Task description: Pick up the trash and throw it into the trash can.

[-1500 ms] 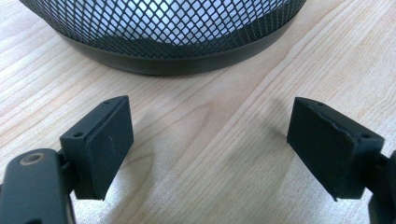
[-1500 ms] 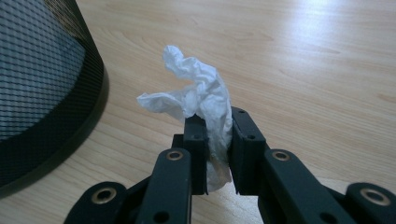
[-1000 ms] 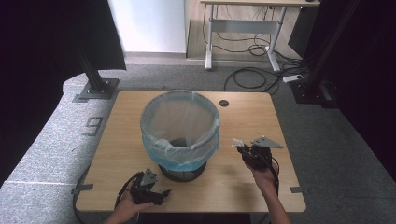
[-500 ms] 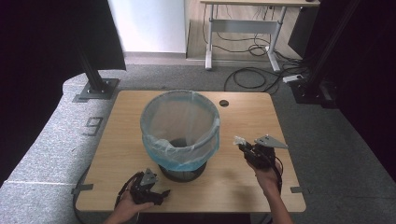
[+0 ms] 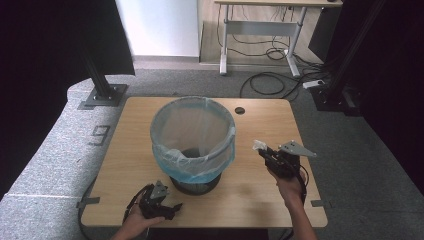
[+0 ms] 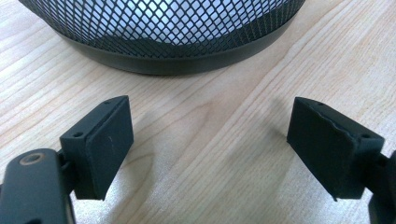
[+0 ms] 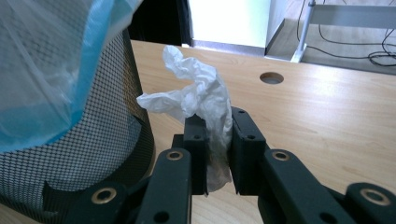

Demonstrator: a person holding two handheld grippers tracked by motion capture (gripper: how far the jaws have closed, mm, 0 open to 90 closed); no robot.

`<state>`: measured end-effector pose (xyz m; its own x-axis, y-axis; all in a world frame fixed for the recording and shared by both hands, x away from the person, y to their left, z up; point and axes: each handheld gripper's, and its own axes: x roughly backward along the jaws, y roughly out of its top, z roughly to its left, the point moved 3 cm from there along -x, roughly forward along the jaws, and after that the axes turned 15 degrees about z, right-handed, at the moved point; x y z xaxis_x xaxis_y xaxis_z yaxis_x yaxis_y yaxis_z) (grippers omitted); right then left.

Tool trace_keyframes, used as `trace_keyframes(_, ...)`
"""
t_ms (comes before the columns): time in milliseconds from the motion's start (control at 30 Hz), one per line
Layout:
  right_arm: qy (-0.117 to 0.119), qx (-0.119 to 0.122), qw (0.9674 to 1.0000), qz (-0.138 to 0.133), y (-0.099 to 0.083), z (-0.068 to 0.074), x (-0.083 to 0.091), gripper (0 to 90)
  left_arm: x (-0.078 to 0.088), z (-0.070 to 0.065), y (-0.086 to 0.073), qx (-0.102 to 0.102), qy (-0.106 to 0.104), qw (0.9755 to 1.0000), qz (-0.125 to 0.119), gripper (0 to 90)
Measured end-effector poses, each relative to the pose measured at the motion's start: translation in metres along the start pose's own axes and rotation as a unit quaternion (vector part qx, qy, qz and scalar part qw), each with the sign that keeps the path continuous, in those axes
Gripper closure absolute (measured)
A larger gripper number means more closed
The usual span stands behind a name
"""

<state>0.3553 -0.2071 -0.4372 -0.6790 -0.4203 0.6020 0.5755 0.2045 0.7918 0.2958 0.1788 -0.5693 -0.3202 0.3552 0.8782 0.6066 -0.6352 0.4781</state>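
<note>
A black mesh wastebasket [image 5: 192, 142] lined with a blue plastic bag stands at the middle of the wooden table [image 5: 120, 150]. My right gripper [image 5: 263, 151] hovers to its right, jaws shut on a crumpled white tissue [image 7: 201, 98] that sticks up between them, close to the basket's mesh wall [image 7: 88, 154]. My left gripper [image 5: 172, 207] rests near the table's front edge, in front of the basket, held by a hand. Its jaws stand open with bare wood between the pads [image 6: 107, 140], and the basket's base [image 6: 187, 56] lies just ahead.
A round cable hole [image 5: 239, 110] is in the table behind the basket on the right. Grey carpet surrounds the table. A desk frame [image 5: 260, 30] and loose cables [image 5: 280, 80] lie beyond, with black stand bases [image 5: 102, 95] at the far left and right.
My right gripper has risen a little with the tissue in it. The left gripper has stayed where it was.
</note>
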Motion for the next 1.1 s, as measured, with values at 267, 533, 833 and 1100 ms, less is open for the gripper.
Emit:
trace_keyframes(267,0.012,0.002,0.9997,-0.02,0.012,0.006,0.008,78.2,0.0,0.0,0.0,0.0,0.0,1.0,0.0,14.4)
trace_keyframes(533,0.018,0.01,0.9994,-0.027,0.018,0.01,0.013,78.2,0.0,0.0,0.0,0.0,0.0,1.0,0.0,14.4)
trace_keyframes(833,0.026,0.02,0.9992,-0.024,0.025,0.016,0.014,78.2,0.0,0.0,0.0,0.0,0.0,1.0,0.0,14.4)
trace_keyframes(1100,0.026,0.031,0.9983,-0.042,0.045,0.028,0.02,78.2,0.0,0.0,0.0,0.0,0.0,1.0,0.0,14.4)
